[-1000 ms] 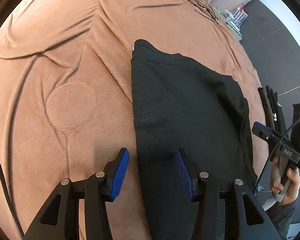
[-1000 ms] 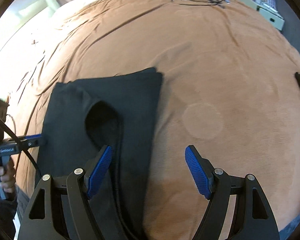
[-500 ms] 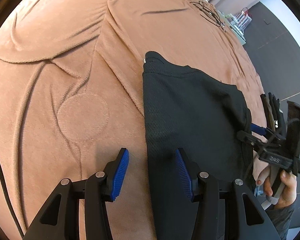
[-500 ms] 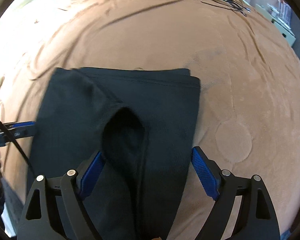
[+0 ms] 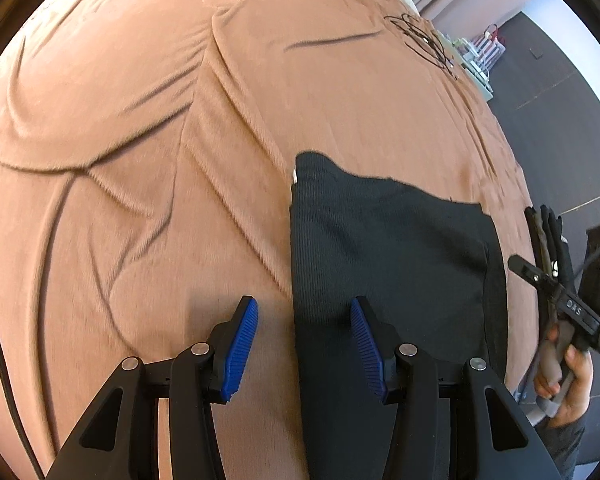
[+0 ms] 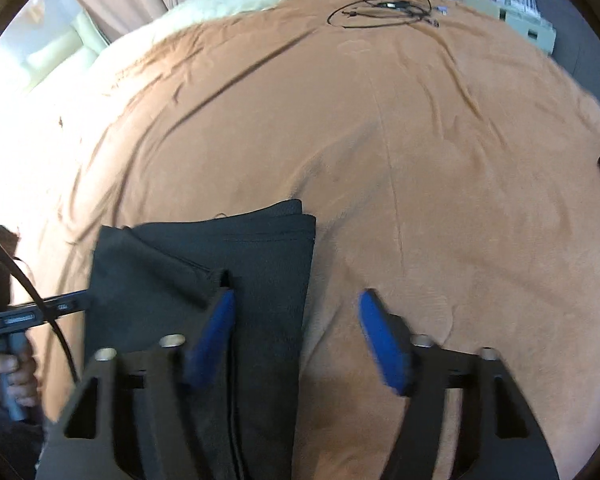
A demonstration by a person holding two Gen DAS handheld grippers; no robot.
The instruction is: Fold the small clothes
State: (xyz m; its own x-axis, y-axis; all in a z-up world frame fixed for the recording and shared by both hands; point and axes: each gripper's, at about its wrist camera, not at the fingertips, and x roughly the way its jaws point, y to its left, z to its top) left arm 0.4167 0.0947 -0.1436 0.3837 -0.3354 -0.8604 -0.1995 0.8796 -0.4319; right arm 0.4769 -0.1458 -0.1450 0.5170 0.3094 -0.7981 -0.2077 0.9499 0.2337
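Black garment (image 5: pixel 384 248) flat on brown blanket (image 5: pixel 140 120), left gripper (image 5: pixel 302 344) and right gripper (image 6: pixel 296 332) low over its edges, jaws wide, empty.

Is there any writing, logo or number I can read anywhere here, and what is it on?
"DAS", white letters seen tilted and possibly upside down, on the black body of the right hand-held gripper in the left wrist view; the reading is uncertain.
A pale label on the left hand-held gripper in the right wrist view: too blurred to read.
No print shows on the black garment or the brown blanket.
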